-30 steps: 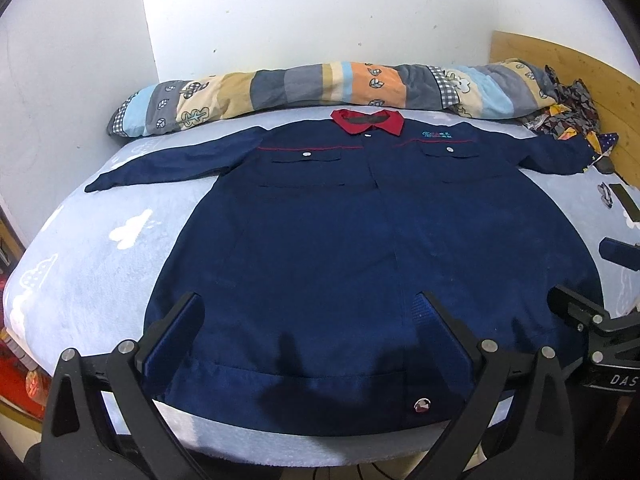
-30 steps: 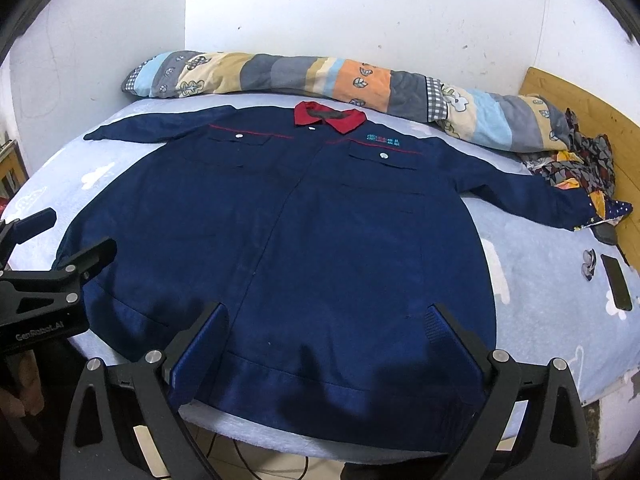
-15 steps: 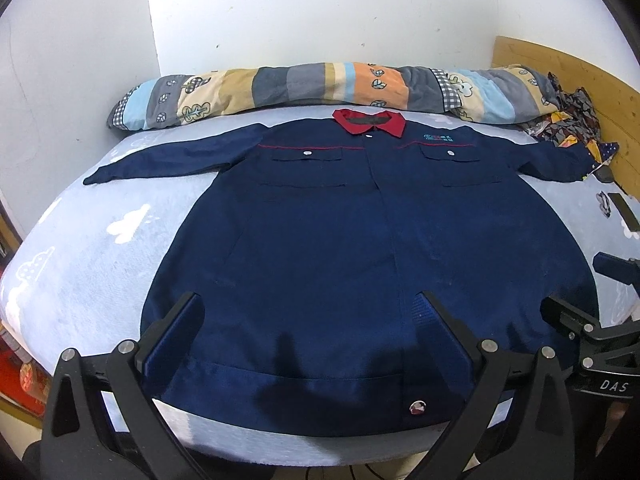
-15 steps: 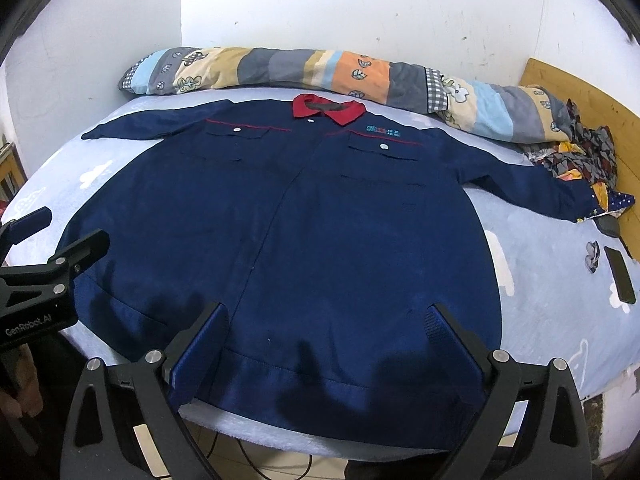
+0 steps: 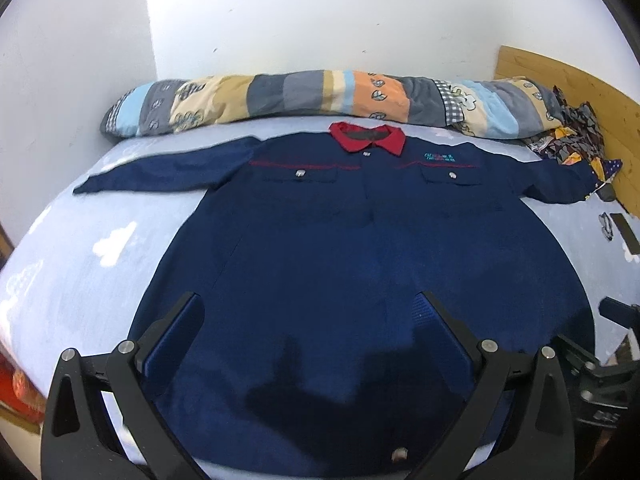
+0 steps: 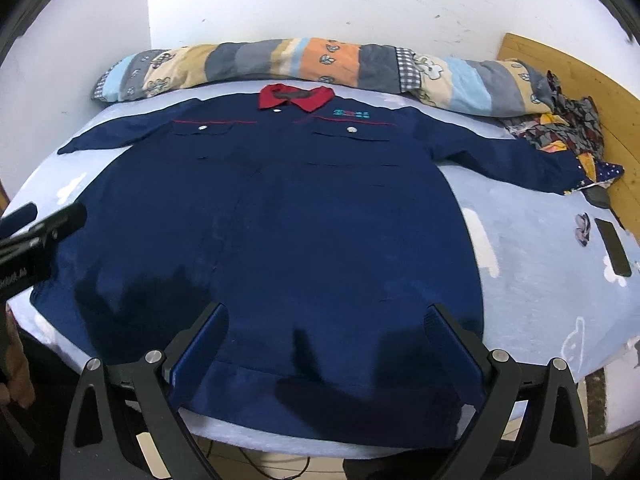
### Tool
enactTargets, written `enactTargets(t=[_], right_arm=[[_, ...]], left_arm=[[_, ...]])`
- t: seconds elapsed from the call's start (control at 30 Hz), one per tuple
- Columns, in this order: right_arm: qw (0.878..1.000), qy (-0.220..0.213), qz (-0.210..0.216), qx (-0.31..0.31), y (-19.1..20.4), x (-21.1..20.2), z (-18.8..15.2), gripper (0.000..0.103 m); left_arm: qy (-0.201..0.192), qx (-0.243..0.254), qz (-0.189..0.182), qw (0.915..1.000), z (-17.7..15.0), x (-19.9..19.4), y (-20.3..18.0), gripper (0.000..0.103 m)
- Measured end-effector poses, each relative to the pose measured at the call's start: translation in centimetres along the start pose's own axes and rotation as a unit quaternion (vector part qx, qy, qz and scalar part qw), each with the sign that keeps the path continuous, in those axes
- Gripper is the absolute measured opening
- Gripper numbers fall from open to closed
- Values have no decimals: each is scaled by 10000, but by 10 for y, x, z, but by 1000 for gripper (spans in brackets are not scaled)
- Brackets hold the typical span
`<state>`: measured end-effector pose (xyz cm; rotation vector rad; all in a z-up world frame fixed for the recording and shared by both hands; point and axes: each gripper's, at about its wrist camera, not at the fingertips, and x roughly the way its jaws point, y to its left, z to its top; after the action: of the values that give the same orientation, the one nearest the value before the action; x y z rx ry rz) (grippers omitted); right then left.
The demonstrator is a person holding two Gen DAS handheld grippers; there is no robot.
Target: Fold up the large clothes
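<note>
A large navy work jacket [image 5: 360,248] with a red collar [image 5: 368,140] lies flat, front up, sleeves spread, on a light blue bed [image 5: 100,248]. It also shows in the right wrist view [image 6: 300,220]. My left gripper [image 5: 310,312] is open and empty above the jacket's hem, left of centre. My right gripper [image 6: 326,320] is open and empty above the hem, right of centre. The left gripper also appears at the left edge of the right wrist view [image 6: 36,228], and the right gripper at the right edge of the left wrist view [image 5: 600,364].
A long patchwork bolster [image 5: 320,98] lies along the wall behind the jacket. A pile of patterned clothes [image 6: 560,128] sits at the far right by a wooden headboard [image 6: 580,72]. A dark phone [image 6: 614,246] lies on the bed at the right.
Both grippers have moved forward and a little higher over the jacket's hem, so the jacket appears closer. The jacket has not moved and both grippers stay open.
</note>
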<state>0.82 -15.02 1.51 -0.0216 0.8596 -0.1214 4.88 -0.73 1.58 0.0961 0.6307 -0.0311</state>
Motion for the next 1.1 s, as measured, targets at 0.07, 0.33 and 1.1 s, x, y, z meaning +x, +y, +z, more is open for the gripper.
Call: enactTargets(t=[0.07, 0.33, 1.1], right_arm=[[9998, 22, 144, 144, -9, 0, 6, 99], [9832, -89, 737, 1668, -120, -2, 48, 96], [8705, -408, -319, 4895, -548, 164, 141, 63]], left_arm=[[-106, 78, -63, 9999, 12, 11, -6, 103], [-84, 310, -383, 9987, 47, 50, -33, 103], [706, 409, -718, 9941, 60, 101, -43, 103]])
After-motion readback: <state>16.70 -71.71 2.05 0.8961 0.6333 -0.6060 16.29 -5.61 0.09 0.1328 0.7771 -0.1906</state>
